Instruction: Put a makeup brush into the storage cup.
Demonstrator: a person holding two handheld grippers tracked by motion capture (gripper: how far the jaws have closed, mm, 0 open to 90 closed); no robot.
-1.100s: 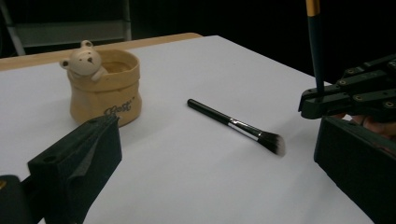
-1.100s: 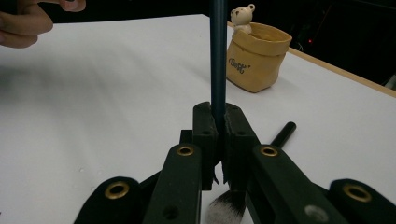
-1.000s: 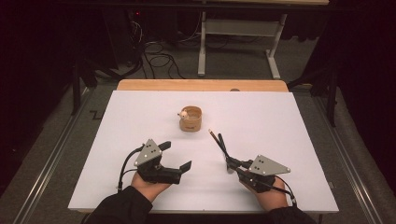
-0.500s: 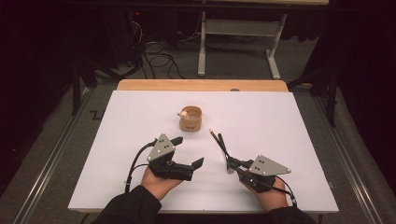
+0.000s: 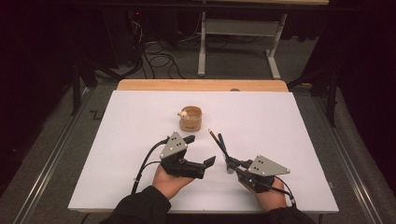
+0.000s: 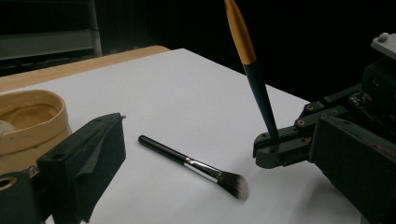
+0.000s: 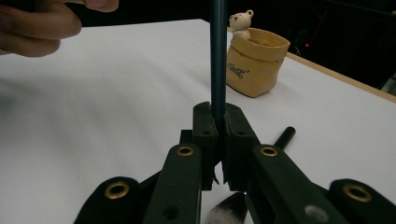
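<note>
the right tool (image 7: 218,140) is closed on a pencil (image 6: 254,70), pointing it toward the bear pot (image 5: 191,118) ahead. the left tool (image 5: 198,150) is open and empty, with a makeup brush (image 6: 191,164) lying between the tools.

Dark lab; floor cables (image 5: 156,56); white table (image 5: 280,116)

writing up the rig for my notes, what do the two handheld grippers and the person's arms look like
Both the left gripper and the right gripper are black, blocky units with two flat black jaws. Each carries a grey three-cornered plate dotted with small round marks and trails a thin black cable. Brass-coloured rivets sit on the right gripper's jaw arms. The person wears dark long sleeves.
</note>
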